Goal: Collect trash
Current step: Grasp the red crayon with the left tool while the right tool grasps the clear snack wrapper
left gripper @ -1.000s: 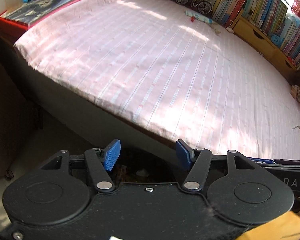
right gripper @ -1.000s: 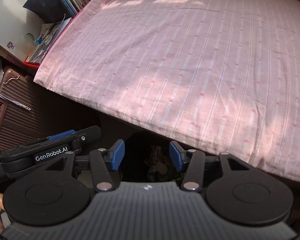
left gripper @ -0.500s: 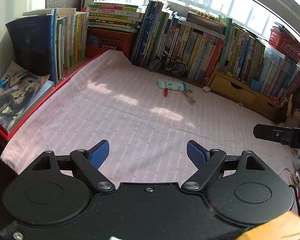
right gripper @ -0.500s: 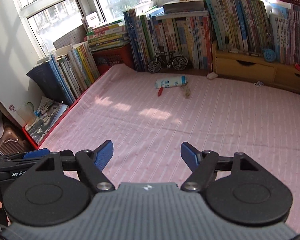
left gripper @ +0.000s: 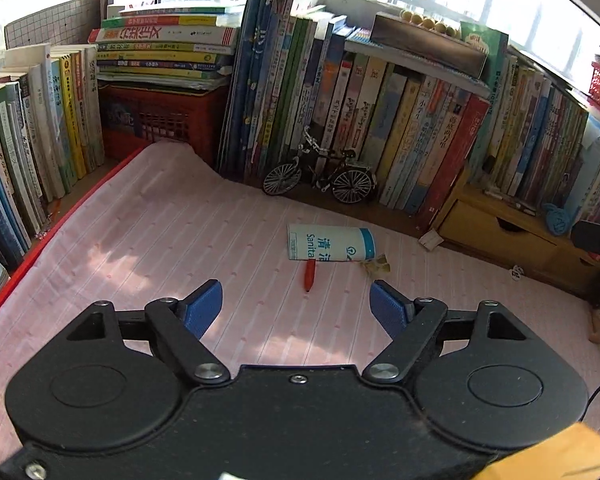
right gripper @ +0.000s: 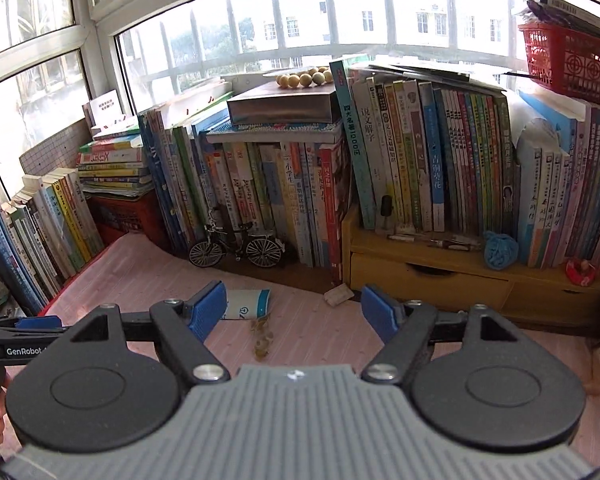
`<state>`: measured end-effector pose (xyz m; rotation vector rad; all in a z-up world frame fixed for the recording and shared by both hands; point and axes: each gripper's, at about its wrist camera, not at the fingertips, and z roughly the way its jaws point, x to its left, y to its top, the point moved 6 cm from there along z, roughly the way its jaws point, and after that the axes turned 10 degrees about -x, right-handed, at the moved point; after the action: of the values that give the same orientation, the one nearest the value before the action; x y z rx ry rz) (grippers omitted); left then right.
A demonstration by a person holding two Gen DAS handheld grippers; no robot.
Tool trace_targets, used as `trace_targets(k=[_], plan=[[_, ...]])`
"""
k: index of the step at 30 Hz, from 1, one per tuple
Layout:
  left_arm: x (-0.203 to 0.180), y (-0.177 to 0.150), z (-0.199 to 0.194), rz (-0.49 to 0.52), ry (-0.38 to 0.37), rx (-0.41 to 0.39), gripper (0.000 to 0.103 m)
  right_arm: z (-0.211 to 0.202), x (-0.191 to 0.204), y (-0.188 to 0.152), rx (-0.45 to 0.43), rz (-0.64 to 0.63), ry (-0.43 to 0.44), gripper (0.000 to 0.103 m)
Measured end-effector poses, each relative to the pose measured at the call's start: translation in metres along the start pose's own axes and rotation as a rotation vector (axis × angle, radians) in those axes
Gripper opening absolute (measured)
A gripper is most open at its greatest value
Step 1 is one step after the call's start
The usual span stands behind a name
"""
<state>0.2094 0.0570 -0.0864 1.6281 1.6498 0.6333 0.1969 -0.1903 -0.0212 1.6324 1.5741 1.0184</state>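
Note:
On the pink striped bed sheet, close to the books, lies a white and blue tissue pack. A red pen lies just in front of it and a crumpled yellowish wrapper to its right. My left gripper hovers short of them, its jaws closing with nothing between them. In the right wrist view the pack is partly behind the left finger, with the wrapper and a white paper scrap nearby. My right gripper is open and empty.
A model bicycle stands against a long row of upright books. A yellow wooden drawer unit sits to the right and a red crate in the far left corner. More books line the left side.
Both grippers have moved from the near edge of the bed, above a dark bin, forward over the sheet toward the books. Their jaws stand wider than a second ago.

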Motion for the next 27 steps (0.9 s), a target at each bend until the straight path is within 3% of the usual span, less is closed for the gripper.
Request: trace_targets(k=[4,13,15,17,19,20,25,27], plan=[[-0.014,-0.023,0.059,-0.053,0.003,0.075,0.066,0.049,-0.003,-0.04,0.092,-0.071,0.037,0.084],[-0.043,-0.034,0.166,-0.042,0.047,0.09,0.039,0.119,0.01,-0.096,0.204,-0.122,0.147,0.083],[-0.045,-0.039,0.181,-0.006,0.08,0.094,0.018,0.132,0.013,-0.103,0.225,-0.11,0.168,0.083],[-0.046,-0.039,0.187,0.045,0.124,0.063,0.006,0.145,0.018,-0.11,0.248,-0.11,0.174,0.083],[-0.044,-0.039,0.187,0.032,0.105,0.058,0.006,0.156,0.026,-0.116,0.257,-0.115,0.183,0.083],[-0.043,-0.038,0.185,0.032,0.097,0.055,0.0,0.162,0.031,-0.117,0.26,-0.121,0.188,0.083],[-0.026,-0.027,0.167,0.033,0.134,0.032,0.0,0.191,0.048,-0.122,0.266,-0.157,0.17,0.083],[-0.019,-0.023,0.158,0.032,0.144,0.021,0.0,0.204,0.05,-0.127,0.295,-0.138,0.16,0.074]])
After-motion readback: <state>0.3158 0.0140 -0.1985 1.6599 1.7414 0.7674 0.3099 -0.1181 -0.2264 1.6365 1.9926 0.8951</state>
